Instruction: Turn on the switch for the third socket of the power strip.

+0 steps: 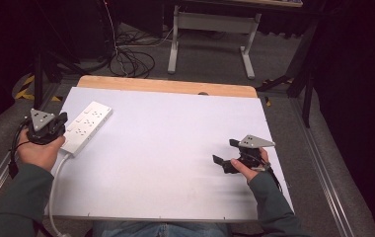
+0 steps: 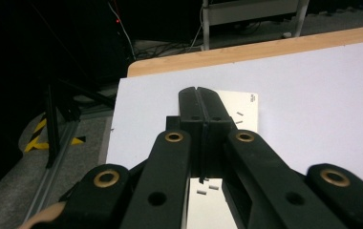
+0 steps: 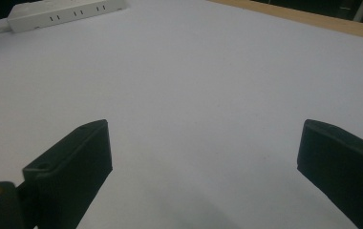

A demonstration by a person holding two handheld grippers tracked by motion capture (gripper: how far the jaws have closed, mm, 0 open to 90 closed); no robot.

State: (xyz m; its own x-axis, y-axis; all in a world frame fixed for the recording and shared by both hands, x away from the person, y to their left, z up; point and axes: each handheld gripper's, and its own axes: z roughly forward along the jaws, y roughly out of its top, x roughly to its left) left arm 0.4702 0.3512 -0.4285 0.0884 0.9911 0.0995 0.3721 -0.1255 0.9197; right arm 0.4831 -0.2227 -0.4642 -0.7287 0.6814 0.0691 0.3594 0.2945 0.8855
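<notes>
**High view: left gripper over the power strip, right gripper idle**

High view showed the left gripper, jaws pressed together on nothing, hanging just over the near end of the white power strip. Its long axis ran away and rightward across the table. The right gripper, jaws wide apart, sat well away, so the left was nearer.

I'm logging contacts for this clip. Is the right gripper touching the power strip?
Apart. In the high view the right gripper is at the table's right side, while the power strip lies far off at the left, with bare white tabletop between.
</notes>
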